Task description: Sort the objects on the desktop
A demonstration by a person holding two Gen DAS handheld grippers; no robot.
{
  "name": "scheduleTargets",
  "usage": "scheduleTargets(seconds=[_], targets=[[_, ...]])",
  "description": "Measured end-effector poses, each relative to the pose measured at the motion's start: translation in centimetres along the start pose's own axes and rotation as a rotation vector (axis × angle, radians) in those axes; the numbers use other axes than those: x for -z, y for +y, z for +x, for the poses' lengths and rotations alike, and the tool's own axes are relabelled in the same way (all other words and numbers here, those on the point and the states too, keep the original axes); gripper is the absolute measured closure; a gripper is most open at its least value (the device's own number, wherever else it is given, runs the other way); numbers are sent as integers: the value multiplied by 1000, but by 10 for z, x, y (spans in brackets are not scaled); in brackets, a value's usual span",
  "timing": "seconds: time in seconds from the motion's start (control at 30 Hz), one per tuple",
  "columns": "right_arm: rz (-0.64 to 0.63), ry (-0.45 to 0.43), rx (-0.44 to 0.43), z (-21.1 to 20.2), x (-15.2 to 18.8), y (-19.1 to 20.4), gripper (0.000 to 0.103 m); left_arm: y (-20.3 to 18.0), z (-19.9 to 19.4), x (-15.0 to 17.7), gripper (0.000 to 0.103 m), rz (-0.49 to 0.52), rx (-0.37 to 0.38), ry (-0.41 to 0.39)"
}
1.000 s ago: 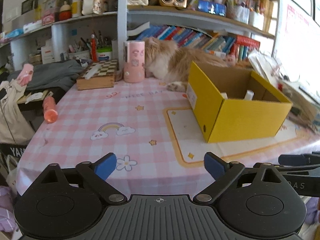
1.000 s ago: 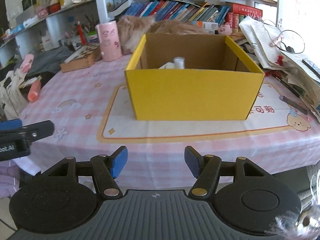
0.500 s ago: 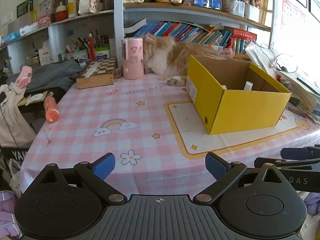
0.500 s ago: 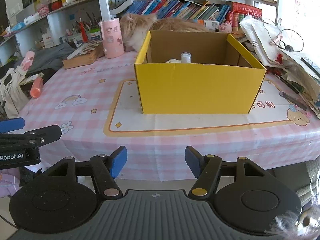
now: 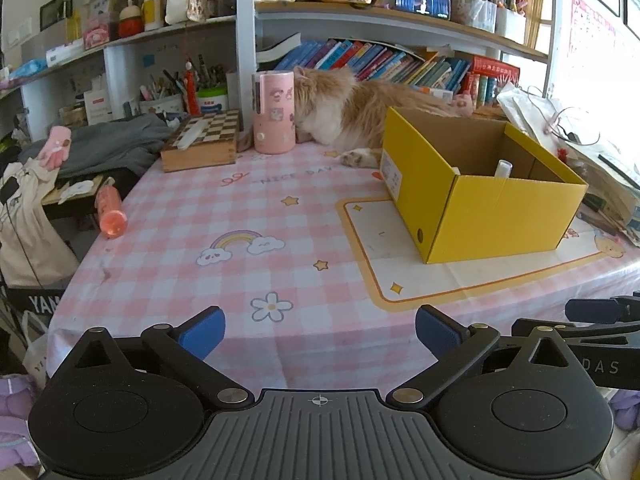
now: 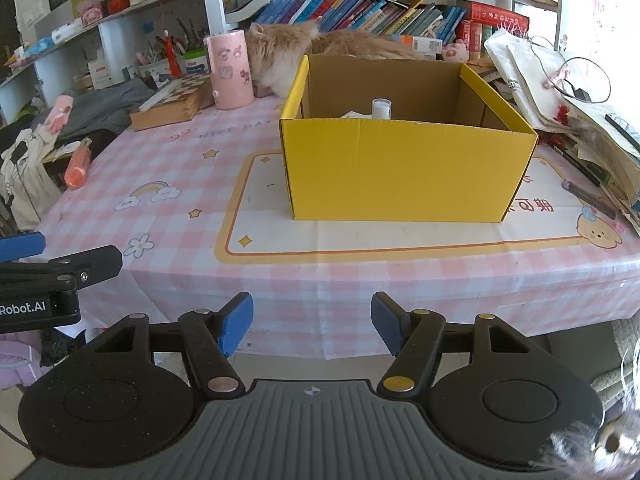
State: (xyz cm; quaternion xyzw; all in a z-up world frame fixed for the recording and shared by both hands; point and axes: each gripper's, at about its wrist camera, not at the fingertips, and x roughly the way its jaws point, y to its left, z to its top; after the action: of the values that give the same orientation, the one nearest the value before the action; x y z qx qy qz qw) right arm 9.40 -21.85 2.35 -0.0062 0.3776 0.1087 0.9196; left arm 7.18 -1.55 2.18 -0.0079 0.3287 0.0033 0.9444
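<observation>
- Hovering at the near edge of the table [image 5: 168, 240], the left gripper [image 5: 320, 328] is released; its jaws have just been opening, and nothing is seen between them; only the pink checked cloth lies beyond the blue pads [image 5: 202, 330].
- The right gripper [image 6: 312, 322] is held at the same near edge, to the right of the left one; its jaws are parted about halfway and nothing is grasped.
- A yellow box [image 6: 404, 172] is placed on the white mat with the orange border, right of the table's centre; its top is open; a small white bottle [image 6: 381, 109] is seen upright inside, by the near wall.
- An orange tube [image 5: 109, 211] is found lying at the far left edge of the table, well apart from the box.
- A pink cup [image 5: 274, 112] is set upright at the back, just beside a wooden chessboard box [image 5: 202, 140].
- A cat [image 5: 344, 110] is lying behind the yellow box, its head against the pink cup.
</observation>
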Motion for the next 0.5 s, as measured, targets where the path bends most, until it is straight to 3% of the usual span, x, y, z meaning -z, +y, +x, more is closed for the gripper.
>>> scheduleTargets(seconds=[0.5], targets=[[3,7,2,-3,5,4,37,5,-4,5,0,-8,2,21]])
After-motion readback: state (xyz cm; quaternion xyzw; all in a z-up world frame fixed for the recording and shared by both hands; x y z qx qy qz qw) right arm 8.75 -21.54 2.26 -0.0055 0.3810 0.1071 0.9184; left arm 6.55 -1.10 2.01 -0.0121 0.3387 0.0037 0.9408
